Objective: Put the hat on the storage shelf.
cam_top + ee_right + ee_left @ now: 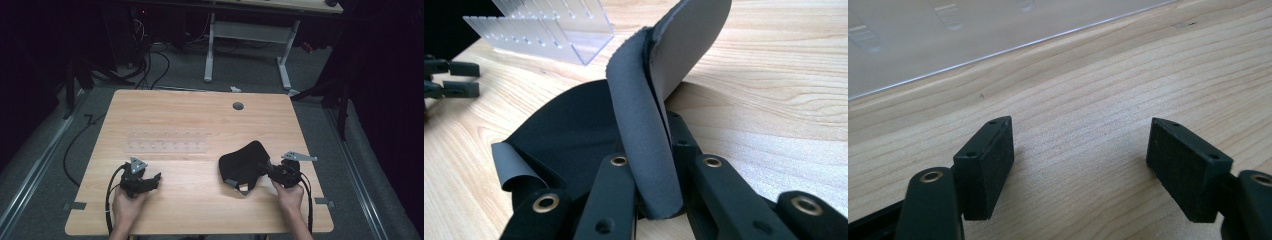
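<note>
Cloth (243,164) — a dark, floppy piece — lies on the desk (200,115) at its right, one edge folded up and pinched between the closed jaws of the right gripper (264,167); in the right gripper view the fold (649,145) hides the jaw tips. Left gripper (155,178) rests well apart on the desk, jaws wide with bare wood between. Clear rack (166,141) beyond — contents hard to make out.

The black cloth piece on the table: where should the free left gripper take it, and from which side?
Probably at the near-left edge of the black cloth piece, coming from the left gripper side. That edge lies low on the table, curled and free, while the right gripper already pinches the raised right fold.
</note>
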Demonstrator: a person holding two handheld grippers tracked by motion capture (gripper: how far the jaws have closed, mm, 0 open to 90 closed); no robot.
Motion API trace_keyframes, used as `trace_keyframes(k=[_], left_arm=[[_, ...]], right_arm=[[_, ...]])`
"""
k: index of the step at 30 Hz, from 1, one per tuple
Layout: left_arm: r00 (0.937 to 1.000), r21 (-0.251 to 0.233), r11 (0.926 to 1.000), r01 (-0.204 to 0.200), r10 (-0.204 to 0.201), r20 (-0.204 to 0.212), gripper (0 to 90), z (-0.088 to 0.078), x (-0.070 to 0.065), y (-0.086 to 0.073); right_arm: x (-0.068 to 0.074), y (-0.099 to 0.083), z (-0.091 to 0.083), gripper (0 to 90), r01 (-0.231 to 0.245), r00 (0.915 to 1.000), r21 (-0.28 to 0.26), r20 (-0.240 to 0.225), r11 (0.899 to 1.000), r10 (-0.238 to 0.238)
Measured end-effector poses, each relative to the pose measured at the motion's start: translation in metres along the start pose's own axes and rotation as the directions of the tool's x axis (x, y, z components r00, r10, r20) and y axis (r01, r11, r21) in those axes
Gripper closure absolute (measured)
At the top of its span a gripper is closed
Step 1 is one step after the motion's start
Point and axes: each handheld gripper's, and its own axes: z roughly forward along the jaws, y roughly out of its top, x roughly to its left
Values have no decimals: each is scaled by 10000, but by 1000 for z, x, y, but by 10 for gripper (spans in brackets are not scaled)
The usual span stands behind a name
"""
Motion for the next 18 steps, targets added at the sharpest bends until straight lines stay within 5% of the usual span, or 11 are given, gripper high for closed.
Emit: trace_keyframes(k=[18], left_arm=[[10000,-14,10000,-23,23,-43,262,1,-1,0]], right_arm=[[18,2,-17,851,-46,9996,-443,-268,9990,34]])
